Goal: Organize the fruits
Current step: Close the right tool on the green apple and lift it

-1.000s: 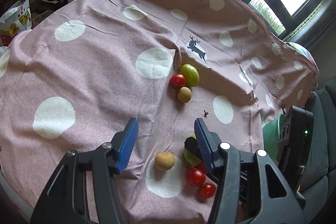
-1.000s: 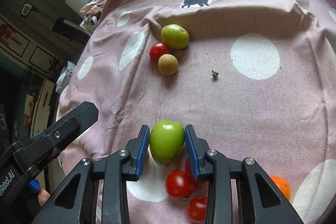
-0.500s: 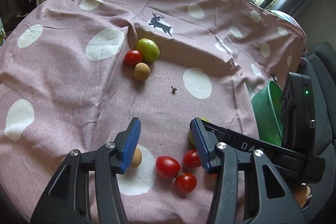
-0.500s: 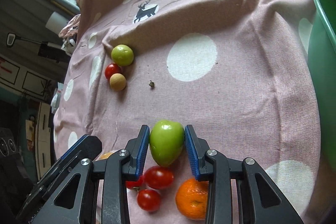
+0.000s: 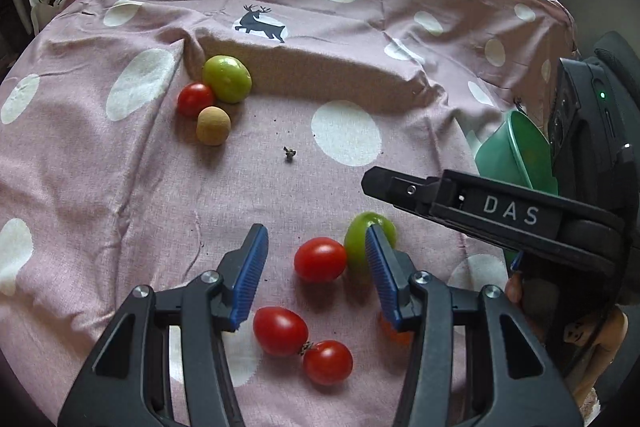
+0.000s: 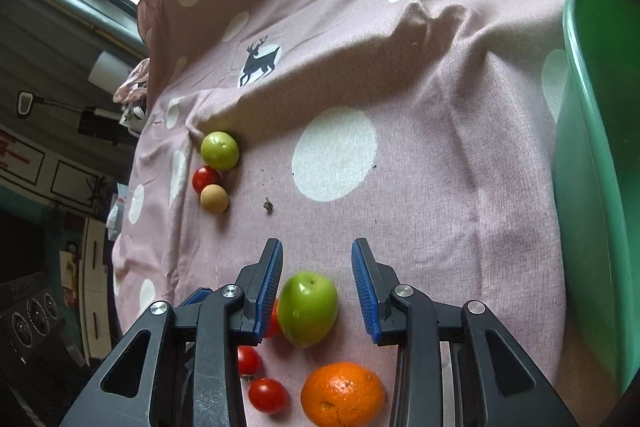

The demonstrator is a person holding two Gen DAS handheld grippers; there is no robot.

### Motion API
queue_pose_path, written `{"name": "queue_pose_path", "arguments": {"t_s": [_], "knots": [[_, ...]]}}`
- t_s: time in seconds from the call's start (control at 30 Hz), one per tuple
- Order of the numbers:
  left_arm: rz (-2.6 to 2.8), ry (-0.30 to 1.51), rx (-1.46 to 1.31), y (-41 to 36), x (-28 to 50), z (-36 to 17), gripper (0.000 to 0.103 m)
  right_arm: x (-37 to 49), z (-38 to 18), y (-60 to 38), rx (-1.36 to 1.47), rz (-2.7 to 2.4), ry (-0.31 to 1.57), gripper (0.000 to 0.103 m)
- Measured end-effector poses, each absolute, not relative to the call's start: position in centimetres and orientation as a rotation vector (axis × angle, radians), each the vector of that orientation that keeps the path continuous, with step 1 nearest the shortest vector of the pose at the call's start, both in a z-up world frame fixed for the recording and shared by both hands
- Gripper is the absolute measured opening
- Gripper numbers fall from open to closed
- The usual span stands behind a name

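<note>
right gripper (image 6: 317,243): jaws apart, not gripping. green apple (image 6: 307,309) lies on the cloth (image 6: 440,147) between the pads, gap on its right side. orange (image 6: 343,393) just below it, green tub (image 6: 600,187) far right. left gripper (image 5: 315,231): jaws have just been closing a bit, nothing clamped; tomato (image 5: 320,259) sits loose between the tips.

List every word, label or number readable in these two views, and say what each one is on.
"DAS": white letters on the black side of the right gripper, left wrist view.
Red-lined wall sign, right wrist view: too blurred to read.
Round dials beyond the table: markings too small to read.
Nothing else carries text; the cloth shows only a deer print.
</note>
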State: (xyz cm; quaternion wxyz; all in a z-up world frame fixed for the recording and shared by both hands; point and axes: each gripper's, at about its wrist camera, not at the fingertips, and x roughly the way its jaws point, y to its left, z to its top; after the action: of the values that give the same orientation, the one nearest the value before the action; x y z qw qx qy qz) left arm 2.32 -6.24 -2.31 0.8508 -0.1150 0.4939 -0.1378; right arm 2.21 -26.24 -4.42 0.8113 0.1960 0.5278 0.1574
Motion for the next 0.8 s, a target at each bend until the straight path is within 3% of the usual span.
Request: {"name": "queue_pose_path", "arguments": {"t_s": [0.8], "knots": [[-0.366,1.035,-0.300,-6.5,1.4,-1.6,0.045,-0.1,-4.2,-27.7,0.493,0.337,1.129,0.036]]}}
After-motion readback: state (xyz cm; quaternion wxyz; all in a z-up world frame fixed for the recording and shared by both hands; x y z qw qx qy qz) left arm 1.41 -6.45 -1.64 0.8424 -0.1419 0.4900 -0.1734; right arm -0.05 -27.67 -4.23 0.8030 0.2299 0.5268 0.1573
